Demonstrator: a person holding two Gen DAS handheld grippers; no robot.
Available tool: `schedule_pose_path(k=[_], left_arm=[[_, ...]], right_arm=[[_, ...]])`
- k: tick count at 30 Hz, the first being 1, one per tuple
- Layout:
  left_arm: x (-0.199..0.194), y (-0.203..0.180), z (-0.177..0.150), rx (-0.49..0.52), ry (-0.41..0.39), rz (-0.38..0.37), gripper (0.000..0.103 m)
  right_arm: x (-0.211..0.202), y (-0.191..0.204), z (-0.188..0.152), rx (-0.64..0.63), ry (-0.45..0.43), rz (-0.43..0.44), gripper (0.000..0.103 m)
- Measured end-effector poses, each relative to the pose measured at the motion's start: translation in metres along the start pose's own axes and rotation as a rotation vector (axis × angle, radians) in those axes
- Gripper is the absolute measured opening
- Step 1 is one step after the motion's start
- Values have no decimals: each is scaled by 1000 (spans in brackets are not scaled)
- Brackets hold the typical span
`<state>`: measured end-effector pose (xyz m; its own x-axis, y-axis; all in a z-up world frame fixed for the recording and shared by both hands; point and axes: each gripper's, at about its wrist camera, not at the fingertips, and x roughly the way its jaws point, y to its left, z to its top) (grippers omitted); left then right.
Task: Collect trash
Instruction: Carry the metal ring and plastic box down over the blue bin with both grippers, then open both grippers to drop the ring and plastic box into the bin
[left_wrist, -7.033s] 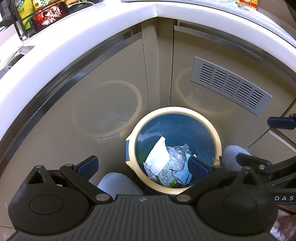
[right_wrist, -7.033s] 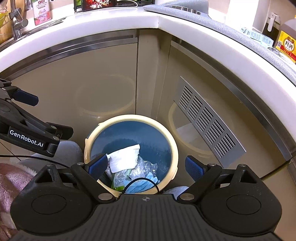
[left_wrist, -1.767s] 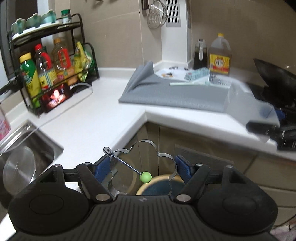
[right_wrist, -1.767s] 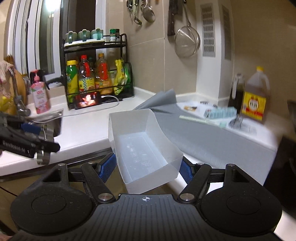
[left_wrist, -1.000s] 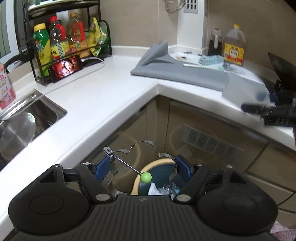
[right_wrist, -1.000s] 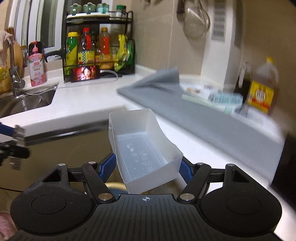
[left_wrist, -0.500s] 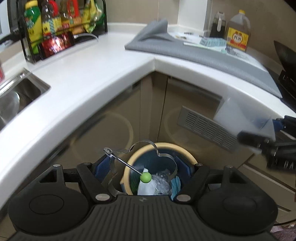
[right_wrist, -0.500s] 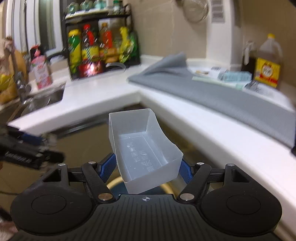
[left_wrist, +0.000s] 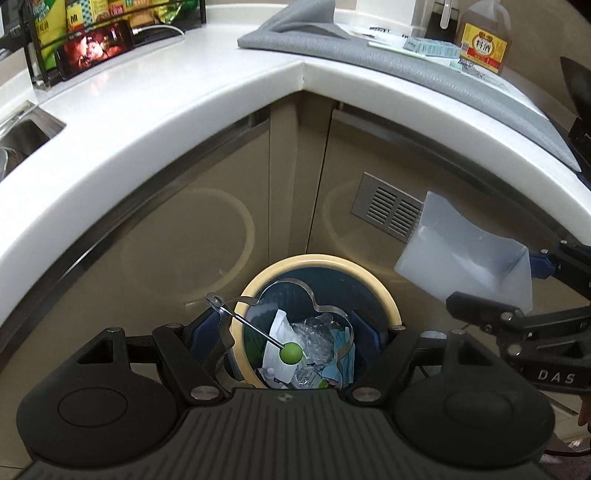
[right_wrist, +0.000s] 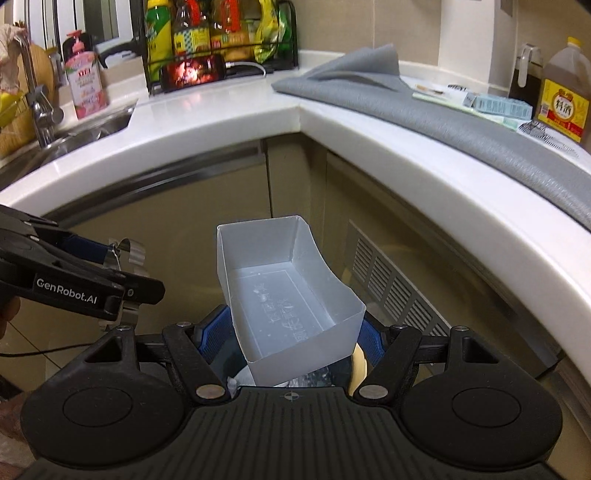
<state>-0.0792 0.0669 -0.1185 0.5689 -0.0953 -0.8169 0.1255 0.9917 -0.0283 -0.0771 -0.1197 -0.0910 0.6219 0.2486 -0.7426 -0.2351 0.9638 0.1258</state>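
My left gripper (left_wrist: 284, 332) is shut on a flower-shaped metal ring mould (left_wrist: 295, 285) whose wire handle ends in a green ball (left_wrist: 290, 352). Through the ring I look down into a round bin with a cream rim (left_wrist: 384, 291), holding paper and plastic trash (left_wrist: 314, 343). My right gripper (right_wrist: 291, 338) is shut on an empty translucent white plastic box (right_wrist: 284, 291), tilted above the bin's right side. The left wrist view shows that box (left_wrist: 461, 254) right of the bin. In the right wrist view the left gripper (right_wrist: 114, 266) and ring mould (right_wrist: 127, 251) are at the left.
The bin stands on the floor in the corner of beige cabinets; one door has a vent grille (left_wrist: 391, 210). Above runs a white countertop (left_wrist: 166, 96) with a grey mat (right_wrist: 424, 107), an oil bottle (right_wrist: 563, 88), a bottle rack (right_wrist: 218, 33) and a sink (right_wrist: 74, 136).
Both grippers have sunk below the countertop edge and tipped downward. The bin has come fully into the left wrist view, under the ring mould. Both holds are unchanged.
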Motion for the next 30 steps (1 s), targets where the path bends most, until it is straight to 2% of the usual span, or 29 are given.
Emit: schedule_pose_path(k=[8,20,30], left_arm=[[20,2,1,-10,30,-12,80],[48,1,9,6,53,-9,80],[93,2,13,10,128,15,80]], right_arm=[[24,-2,-5,-7,76,-25,74],[55,0,-2,-25,142,-35,74],[93,-3,-6,-30,220,-57,74]])
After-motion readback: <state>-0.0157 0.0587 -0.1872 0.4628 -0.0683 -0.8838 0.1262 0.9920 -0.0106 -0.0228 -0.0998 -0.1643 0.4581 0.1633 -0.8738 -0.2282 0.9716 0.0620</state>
